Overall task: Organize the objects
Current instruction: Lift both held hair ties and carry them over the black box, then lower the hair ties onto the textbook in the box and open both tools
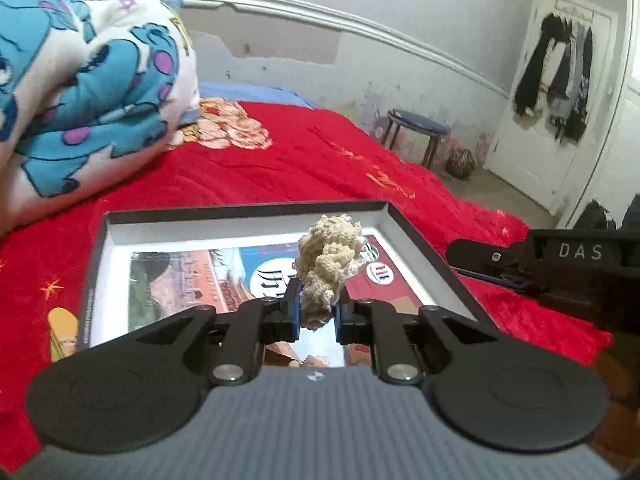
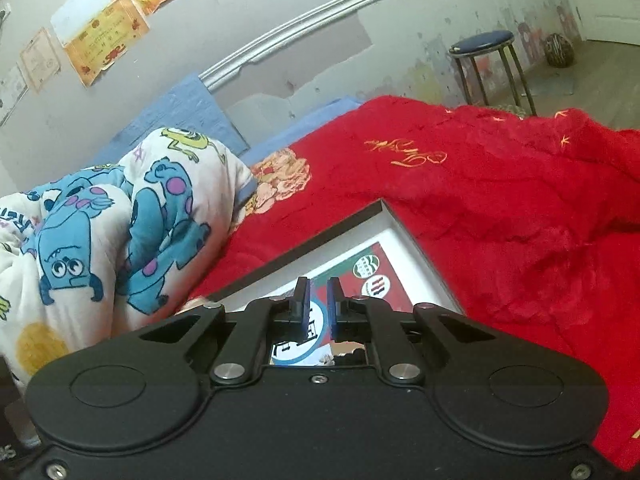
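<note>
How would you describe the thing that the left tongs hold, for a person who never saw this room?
On the red blanket lies a shallow black-rimmed box. Above it, a cream crocheted lump sits pinched between the left tongs, the only pale, knobbly thing there.

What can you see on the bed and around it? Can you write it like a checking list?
Surface: red blanket spread over the bed.
Job's things: a shallow box with a dark rim and a printed picture inside lies on the blanket; a cream crocheted bundle is held above it.
Clutter: a rolled cartoon quilt lies left of the box.
Tongs: left tongs shut on the bundle; right tongs hold nothing, fingers close with a narrow gap, over the box's corner.
Cables: nothing seen.
Surroundings: blue stool and a patterned ball on the floor, dark clothes hanging on a white door, papers on the wall.
</note>
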### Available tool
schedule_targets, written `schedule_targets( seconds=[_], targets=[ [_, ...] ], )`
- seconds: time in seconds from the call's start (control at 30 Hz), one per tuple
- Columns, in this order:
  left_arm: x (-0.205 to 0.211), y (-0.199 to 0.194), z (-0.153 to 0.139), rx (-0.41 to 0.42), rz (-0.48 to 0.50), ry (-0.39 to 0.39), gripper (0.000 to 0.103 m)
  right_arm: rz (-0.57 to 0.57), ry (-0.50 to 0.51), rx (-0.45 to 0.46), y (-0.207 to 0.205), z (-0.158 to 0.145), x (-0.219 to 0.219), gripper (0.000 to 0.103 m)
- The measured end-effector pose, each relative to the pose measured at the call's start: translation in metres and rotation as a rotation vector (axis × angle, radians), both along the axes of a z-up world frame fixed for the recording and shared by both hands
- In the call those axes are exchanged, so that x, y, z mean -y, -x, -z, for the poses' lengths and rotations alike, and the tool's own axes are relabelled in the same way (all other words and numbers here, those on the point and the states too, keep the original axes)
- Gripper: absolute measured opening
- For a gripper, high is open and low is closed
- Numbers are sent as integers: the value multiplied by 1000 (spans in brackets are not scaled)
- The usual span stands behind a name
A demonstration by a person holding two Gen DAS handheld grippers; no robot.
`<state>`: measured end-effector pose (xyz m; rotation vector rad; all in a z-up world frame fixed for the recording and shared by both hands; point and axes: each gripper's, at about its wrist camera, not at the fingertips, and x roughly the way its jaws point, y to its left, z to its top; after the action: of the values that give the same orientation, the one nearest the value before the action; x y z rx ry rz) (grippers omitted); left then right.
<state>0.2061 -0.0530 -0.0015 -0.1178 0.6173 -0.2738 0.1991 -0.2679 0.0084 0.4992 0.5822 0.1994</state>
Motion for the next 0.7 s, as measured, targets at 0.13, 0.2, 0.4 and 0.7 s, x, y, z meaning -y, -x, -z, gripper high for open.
schedule_targets(
  seconds=[0.13, 0.2, 0.4, 0.7],
  targets=[
    [3, -4, 12, -55, 26, 4, 20, -16, 9, -26, 0, 9, -5, 10],
    [4, -5, 15, -59, 20, -4, 20, -21, -4, -48, -3, 14, -5, 10],
    [3, -9, 24, -91, 33, -5, 20, -22, -19, -84, -6, 26, -4, 10],
    [13, 1, 25, -64, 74, -47, 37, -29, -21, -70, 4, 21, -4, 11]
  ],
)
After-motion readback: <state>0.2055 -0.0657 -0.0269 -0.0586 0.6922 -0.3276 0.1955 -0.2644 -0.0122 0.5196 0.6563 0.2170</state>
